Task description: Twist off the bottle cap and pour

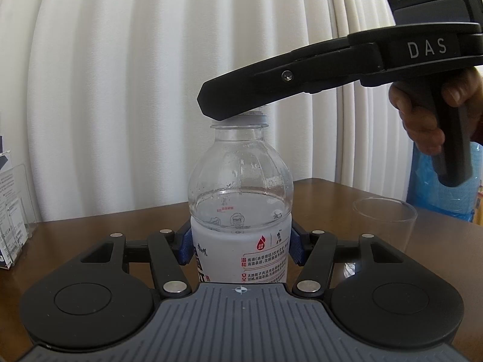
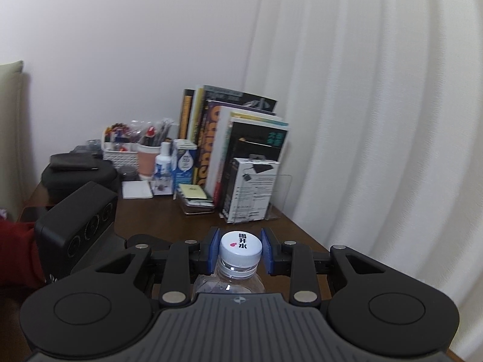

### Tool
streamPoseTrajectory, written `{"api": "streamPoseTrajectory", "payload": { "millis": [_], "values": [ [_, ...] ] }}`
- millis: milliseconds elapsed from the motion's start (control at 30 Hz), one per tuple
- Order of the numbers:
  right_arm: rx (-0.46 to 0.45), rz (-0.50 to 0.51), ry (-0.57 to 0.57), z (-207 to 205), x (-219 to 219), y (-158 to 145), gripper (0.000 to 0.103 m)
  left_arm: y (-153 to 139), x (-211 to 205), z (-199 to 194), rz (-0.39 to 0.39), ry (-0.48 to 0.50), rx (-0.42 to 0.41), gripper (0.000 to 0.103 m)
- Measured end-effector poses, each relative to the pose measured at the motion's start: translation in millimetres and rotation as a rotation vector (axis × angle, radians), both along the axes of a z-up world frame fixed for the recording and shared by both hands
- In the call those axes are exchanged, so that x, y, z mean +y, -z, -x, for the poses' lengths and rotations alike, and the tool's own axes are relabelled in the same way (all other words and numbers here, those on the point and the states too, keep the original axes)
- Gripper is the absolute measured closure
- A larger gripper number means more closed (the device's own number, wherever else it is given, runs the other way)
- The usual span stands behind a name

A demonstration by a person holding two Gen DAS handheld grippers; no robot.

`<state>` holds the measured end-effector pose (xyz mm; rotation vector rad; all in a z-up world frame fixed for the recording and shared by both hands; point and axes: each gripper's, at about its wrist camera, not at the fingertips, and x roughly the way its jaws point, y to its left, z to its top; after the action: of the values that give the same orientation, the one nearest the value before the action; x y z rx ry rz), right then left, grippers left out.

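Observation:
A clear water bottle [image 1: 240, 181] with a white label stands upright on the brown table [image 1: 90, 232]. My left gripper [image 1: 240, 247] is shut on the bottle's labelled body, its blue pads pressing both sides. My right gripper [image 2: 240, 252] comes in from above; it also shows in the left wrist view [image 1: 217, 102]. Its blue pads [image 2: 213, 250] sit on either side of the white cap [image 2: 240, 249], close to it, with slim gaps showing. The bottle is part full. An empty clear glass [image 1: 385, 220] stands on the table to the right of the bottle.
Books [image 2: 241, 147], a white box [image 2: 252, 190], small bottles and a basket of pens [image 2: 120, 147] stand at the table's far end. A white curtain [image 1: 151, 90] hangs behind. A blue bag [image 1: 446, 187] sits behind the glass. The table edge [image 2: 305, 232] runs along the curtain.

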<state>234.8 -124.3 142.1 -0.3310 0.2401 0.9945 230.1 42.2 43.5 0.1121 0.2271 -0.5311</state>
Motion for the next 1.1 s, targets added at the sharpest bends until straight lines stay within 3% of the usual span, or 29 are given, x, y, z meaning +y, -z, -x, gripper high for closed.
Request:
{"api": "streamPoseTrajectory", "payload": {
  "millis": [367,833,867,933,1100],
  "values": [
    [0.013,0.009,-0.112,-13,-10,-3,0.071,1,-1,0,-0.004,0.004,-0.004,0.045],
    [-0.03,0.028,-0.092,-9,-6,1,0.071,1,-2,1,-0.002,0.001,0.0,0.045],
    [-0.034,0.032,-0.084,-8,-6,1,0.068,1,-3,1,-0.003,0.001,-0.001,0.045],
    [-0.041,0.046,-0.062,-6,-3,4,0.052,2,0,-2,-0.002,0.001,-0.001,0.045],
    [-0.054,0.035,-0.004,3,-1,11,0.05,2,1,-2,-0.001,0.001,0.0,0.045]
  ]
}}
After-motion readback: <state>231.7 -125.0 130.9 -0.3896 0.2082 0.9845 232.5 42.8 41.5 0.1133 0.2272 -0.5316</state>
